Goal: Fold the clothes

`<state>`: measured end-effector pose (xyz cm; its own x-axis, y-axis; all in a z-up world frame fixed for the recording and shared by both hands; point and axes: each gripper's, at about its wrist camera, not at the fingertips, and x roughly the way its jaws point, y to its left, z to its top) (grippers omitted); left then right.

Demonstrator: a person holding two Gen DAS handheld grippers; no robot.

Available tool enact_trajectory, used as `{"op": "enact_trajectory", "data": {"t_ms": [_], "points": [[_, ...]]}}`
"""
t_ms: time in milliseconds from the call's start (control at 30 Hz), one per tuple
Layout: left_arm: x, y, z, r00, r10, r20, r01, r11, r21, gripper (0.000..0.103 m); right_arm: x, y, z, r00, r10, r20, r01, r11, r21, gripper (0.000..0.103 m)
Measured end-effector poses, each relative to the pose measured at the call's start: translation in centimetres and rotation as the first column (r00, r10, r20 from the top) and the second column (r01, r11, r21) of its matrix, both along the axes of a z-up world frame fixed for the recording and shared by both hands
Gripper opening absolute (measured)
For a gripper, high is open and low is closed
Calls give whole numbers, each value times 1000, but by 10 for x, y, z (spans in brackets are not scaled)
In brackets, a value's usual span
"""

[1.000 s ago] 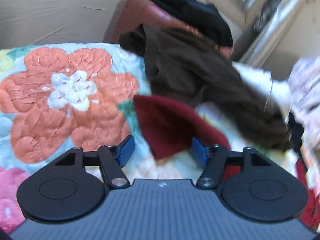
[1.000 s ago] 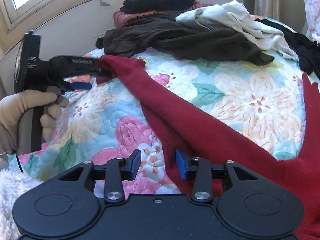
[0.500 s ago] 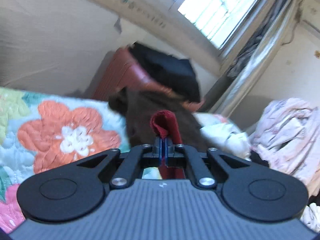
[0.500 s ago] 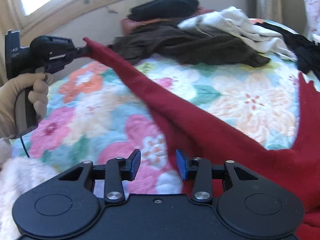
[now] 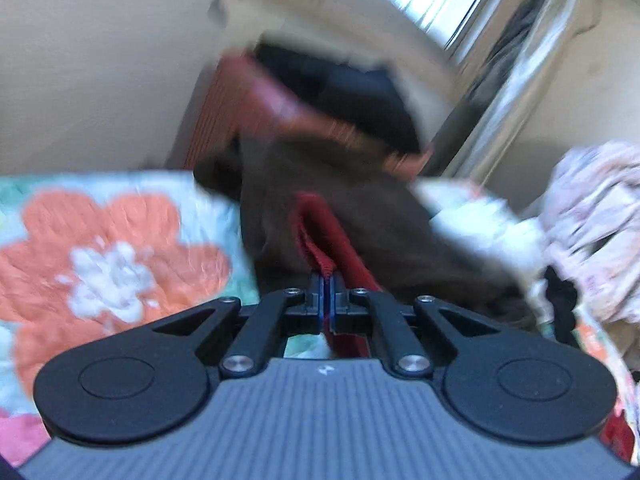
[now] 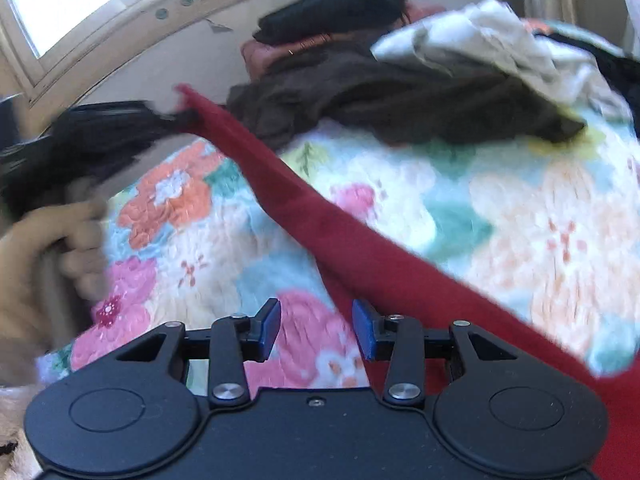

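Note:
A dark red garment (image 6: 332,236) lies across the floral quilt (image 6: 500,208) and runs up to the left. My left gripper (image 5: 328,296) is shut on the garment's end (image 5: 320,232) and holds it lifted above the bed; it also shows blurred in the right wrist view (image 6: 176,118). My right gripper (image 6: 316,330) is open, low over the quilt, its right finger beside the garment's lower edge. It holds nothing.
A pile of clothes sits at the far side of the bed: a brown garment (image 6: 380,96), a white one (image 6: 480,40), a black one on a reddish suitcase (image 5: 248,108). Pale pink clothes (image 5: 592,220) lie at the right. A wall and window stand behind.
My left gripper closed on the end of the red garment and lifted it off the quilt, pulling it taut. My right gripper stayed open in roughly the same place.

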<state>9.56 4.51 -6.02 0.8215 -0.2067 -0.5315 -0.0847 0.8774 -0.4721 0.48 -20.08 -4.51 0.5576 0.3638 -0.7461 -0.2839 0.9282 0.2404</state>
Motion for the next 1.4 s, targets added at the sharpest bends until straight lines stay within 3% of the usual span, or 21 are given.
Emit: {"op": "enact_trajectory", "data": {"t_ms": [133,267,300,333,467,567,667,733,833,933,967,1067,1133,1167,1233,1333,1400], "points": [[33,-20,0,999,-5,-53,8,999,45,2,12,5,-2,1000,11,-1,-11,996,-91,44],[42,-41,5,998,-27,-48,33,992,121,2,27,-1,-9,1000,6,-16,-8,992,-123,44],[42,-41,5,999,-25,-44,30,992,121,2,30,-3,-11,1000,7,-15,-9,991,-134,38],[42,-38,6,999,-16,-40,21,993,115,2,34,-6,-12,1000,2,-10,-4,990,-143,8],[39,-19,3,999,28,-27,-27,998,54,2,42,-27,-7,992,-109,60,116,983,-140,5],[38,-8,-4,998,20,-63,-20,1000,0,3,43,-29,-9,985,-153,86,169,959,-226,6],[30,3,-12,999,3,-53,-6,998,-59,4,30,-25,-1,983,-148,105,169,958,-232,9],[27,9,-23,999,-12,-44,5,989,-150,4,14,-18,3,983,-133,125,160,955,-248,23],[31,4,-39,996,-52,-70,37,979,-200,5,-10,-13,7,986,-109,128,134,968,-210,45],[37,-8,-44,989,-123,-81,104,973,-207,17,-32,-15,6,991,-94,93,107,983,-149,45],[40,-17,-45,982,-161,-94,142,973,-181,30,-39,-16,6,993,-90,81,101,985,-137,45],[46,-45,-46,969,-215,-123,210,976,-54,34,-57,-24,3,995,-90,39,95,987,-132,45],[49,-57,-46,971,-215,-109,216,976,1,26,-69,-32,2,995,-91,37,96,983,-153,45],[51,-58,-46,971,-216,-104,216,976,-5,0,-76,-37,3,994,-103,40,108,980,-168,46],[52,-63,-46,972,-216,-98,217,976,6,0,-88,-48,6,990,-128,51,135,976,-172,46],[40,-72,-30,969,-241,-59,246,963,107,0,-104,-67,14,985,-162,58,169,974,-154,46],[26,-72,-11,966,-259,14,258,963,74,0,-115,-80,21,980,-188,70,197,969,-146,46]]}}
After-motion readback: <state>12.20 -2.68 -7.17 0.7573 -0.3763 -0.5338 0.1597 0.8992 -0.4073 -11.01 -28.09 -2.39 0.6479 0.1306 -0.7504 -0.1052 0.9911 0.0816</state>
